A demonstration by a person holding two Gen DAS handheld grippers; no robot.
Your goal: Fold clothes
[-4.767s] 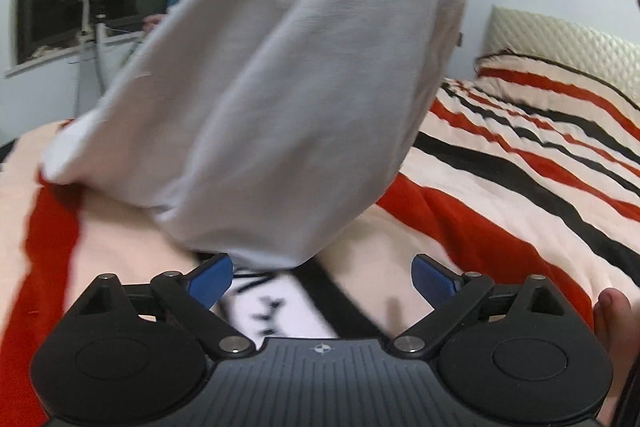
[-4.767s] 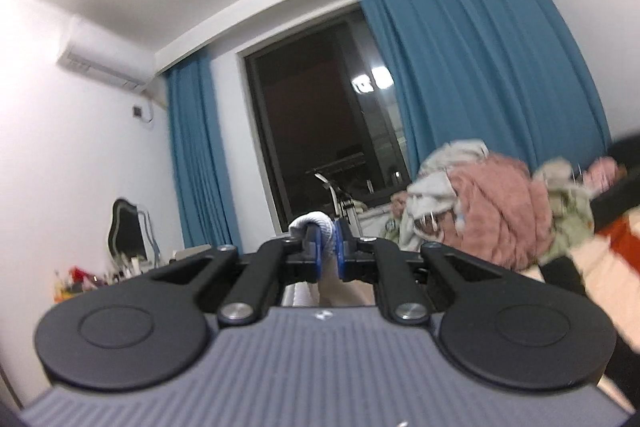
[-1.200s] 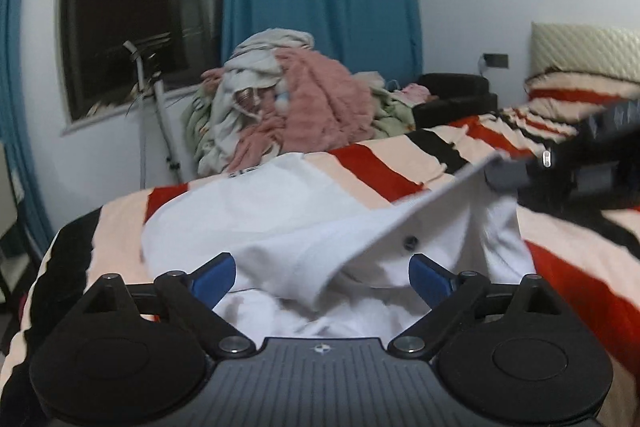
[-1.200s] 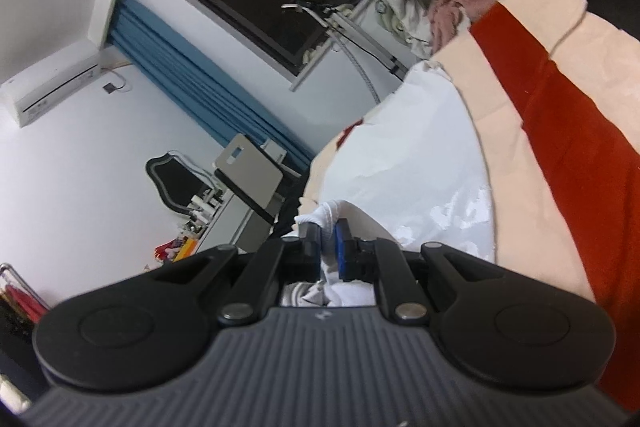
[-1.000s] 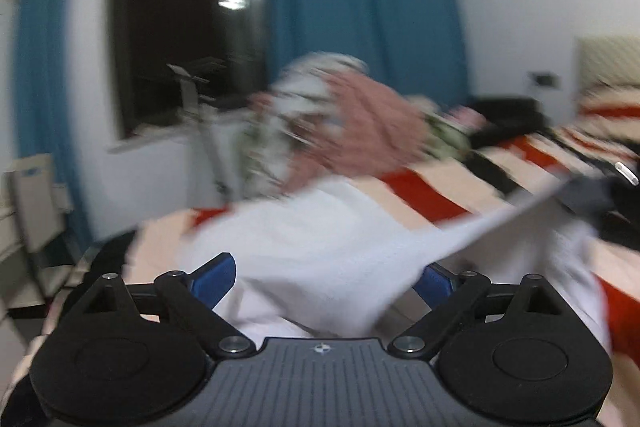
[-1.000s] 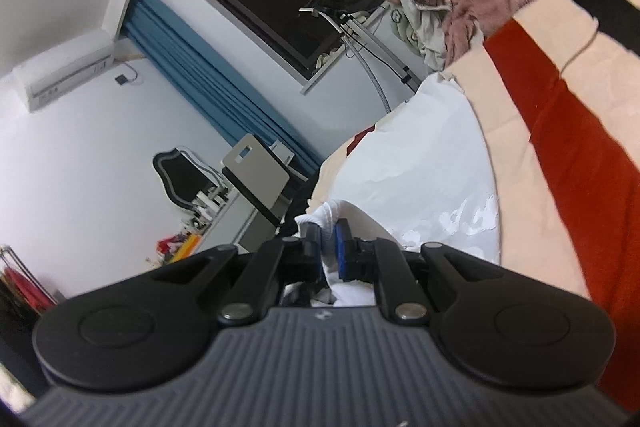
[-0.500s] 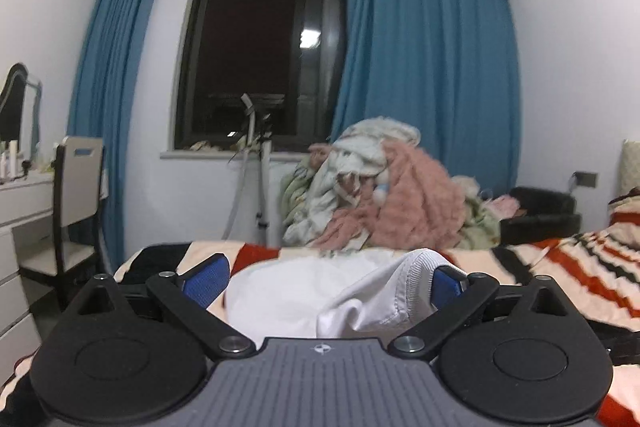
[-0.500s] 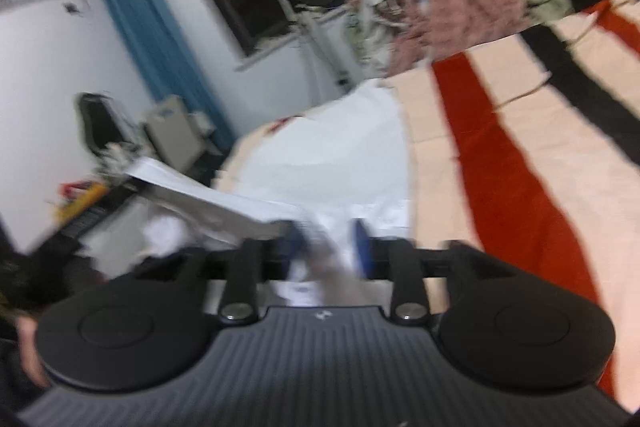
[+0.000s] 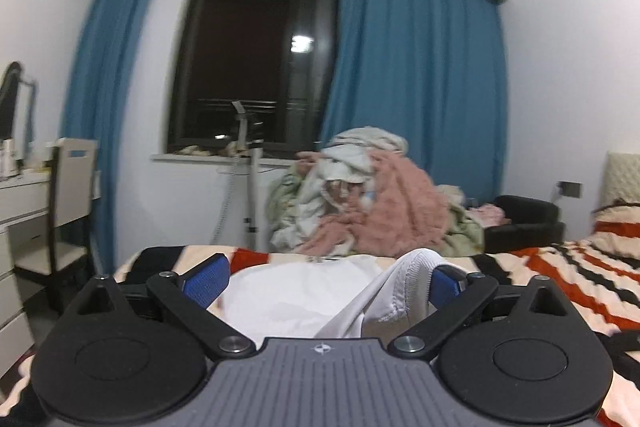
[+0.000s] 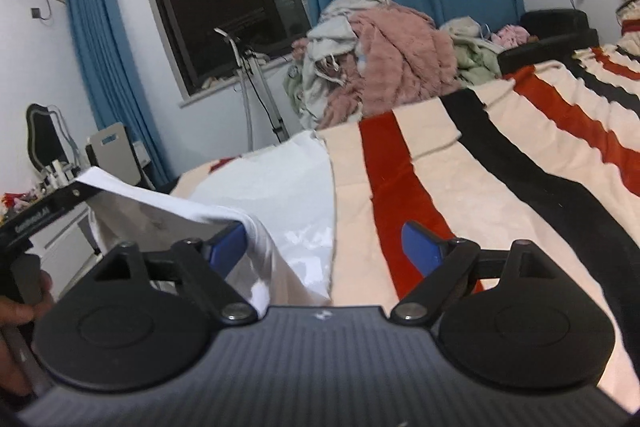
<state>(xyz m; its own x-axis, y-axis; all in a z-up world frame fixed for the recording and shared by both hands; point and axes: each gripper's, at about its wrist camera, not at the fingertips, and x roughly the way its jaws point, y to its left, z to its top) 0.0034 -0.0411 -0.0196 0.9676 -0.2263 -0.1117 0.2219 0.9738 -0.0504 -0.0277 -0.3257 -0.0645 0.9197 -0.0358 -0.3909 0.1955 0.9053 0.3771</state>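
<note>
White cotton fills the left wrist view: the white garment (image 9: 296, 291) lies spread on the striped bed (image 9: 560, 279), and a stitched hem of it loops up against the right blue pad of the left gripper (image 9: 324, 279), whose jaws stand spread wide, so I judge the fold only half begun. From the right wrist view, the right gripper (image 10: 324, 243) also has its jaws spread, with a lifted flap draped past its left pad; next, both jaws need to close on the hem before carrying it over.
</note>
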